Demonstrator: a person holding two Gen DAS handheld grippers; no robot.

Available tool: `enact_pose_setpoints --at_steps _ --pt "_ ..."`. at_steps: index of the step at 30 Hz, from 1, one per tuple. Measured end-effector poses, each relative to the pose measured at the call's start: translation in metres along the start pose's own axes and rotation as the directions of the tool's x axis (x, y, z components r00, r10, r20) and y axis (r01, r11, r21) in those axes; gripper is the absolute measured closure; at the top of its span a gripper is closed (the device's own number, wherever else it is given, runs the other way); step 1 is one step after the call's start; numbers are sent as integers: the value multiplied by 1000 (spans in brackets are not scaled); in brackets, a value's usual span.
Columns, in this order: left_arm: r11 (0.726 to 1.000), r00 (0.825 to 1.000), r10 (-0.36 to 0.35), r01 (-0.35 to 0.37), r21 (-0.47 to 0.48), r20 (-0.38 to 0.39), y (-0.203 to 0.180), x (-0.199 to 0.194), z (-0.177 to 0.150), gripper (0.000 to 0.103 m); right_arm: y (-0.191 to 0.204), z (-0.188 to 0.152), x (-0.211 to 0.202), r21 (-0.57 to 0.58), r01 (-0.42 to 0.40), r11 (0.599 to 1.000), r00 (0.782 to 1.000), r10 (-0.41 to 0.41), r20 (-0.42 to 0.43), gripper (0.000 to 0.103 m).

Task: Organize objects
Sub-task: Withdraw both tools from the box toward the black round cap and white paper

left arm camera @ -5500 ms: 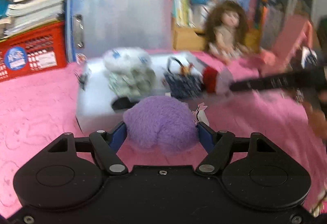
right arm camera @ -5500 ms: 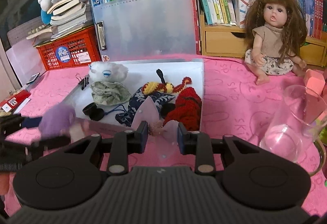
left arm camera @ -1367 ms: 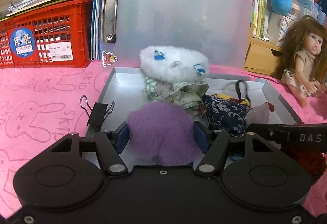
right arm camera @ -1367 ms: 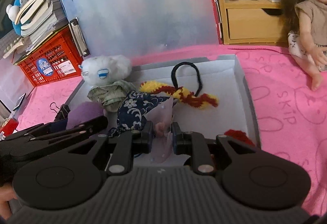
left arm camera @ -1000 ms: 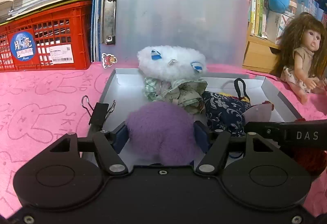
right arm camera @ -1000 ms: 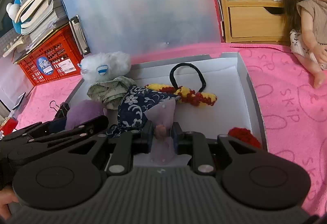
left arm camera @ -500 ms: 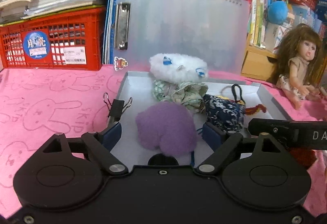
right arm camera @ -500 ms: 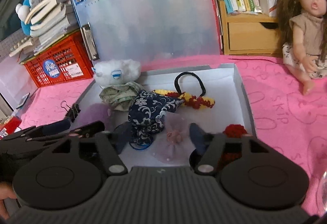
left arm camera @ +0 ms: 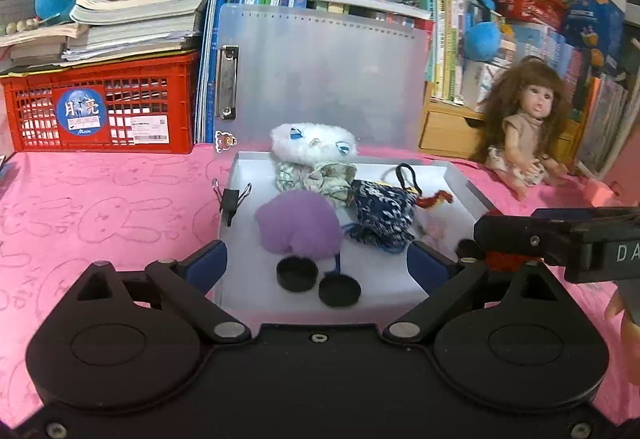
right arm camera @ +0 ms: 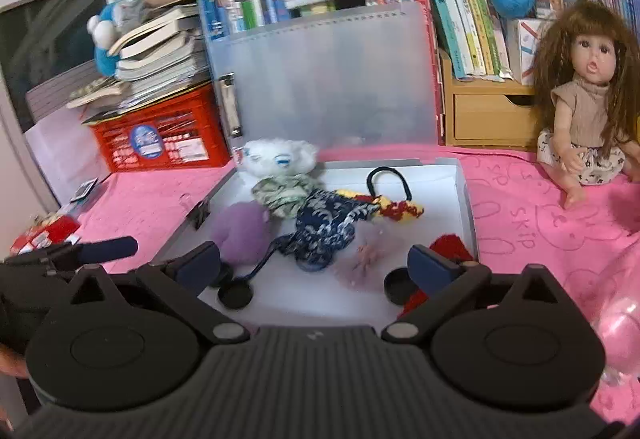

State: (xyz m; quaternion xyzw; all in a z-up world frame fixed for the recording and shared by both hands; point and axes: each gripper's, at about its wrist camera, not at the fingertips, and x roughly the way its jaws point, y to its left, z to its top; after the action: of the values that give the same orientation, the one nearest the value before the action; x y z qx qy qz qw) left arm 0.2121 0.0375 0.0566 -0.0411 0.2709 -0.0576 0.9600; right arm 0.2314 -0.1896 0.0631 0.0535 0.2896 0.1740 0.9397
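Observation:
A shallow white box (left arm camera: 460, 175) (right arm camera: 464, 199) lies on the pink cloth. In it lie a purple fluffy scrunchie (left arm camera: 298, 225) (right arm camera: 240, 229), a white fluffy one (left arm camera: 314, 147), a green patterned one (left arm camera: 320, 177), a navy floral one (left arm camera: 382, 213) (right arm camera: 326, 223), a red-and-yellow tie (right arm camera: 396, 209), a pale pink sheer scrunchie (right arm camera: 362, 257) and a red one (right arm camera: 450, 245). My left gripper (left arm camera: 318, 263) is open and empty just before the purple scrunchie. My right gripper (right arm camera: 314, 265) is open and empty over the box's near edge.
Two black round caps (left arm camera: 316, 281) lie at the box front. A binder clip (left arm camera: 232, 197) sits on its left wall. A clear clipboard (left arm camera: 320, 79), a red crate (left arm camera: 100, 111), stacked books and a doll (left arm camera: 524, 135) stand behind. A glass (right arm camera: 620, 303) is at the right.
Both grippers opened and drew back. The purple scrunchie left the left gripper and lies in the box; the pale pink one left the right gripper and lies in the box.

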Motion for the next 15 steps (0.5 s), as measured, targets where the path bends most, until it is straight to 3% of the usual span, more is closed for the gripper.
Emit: enact_pose_setpoints --at_steps 15 --pt "996 1000 -6 5 87 5 5 -78 -60 5 25 -53 -45 -99 -102 990 995 103 -2 0"
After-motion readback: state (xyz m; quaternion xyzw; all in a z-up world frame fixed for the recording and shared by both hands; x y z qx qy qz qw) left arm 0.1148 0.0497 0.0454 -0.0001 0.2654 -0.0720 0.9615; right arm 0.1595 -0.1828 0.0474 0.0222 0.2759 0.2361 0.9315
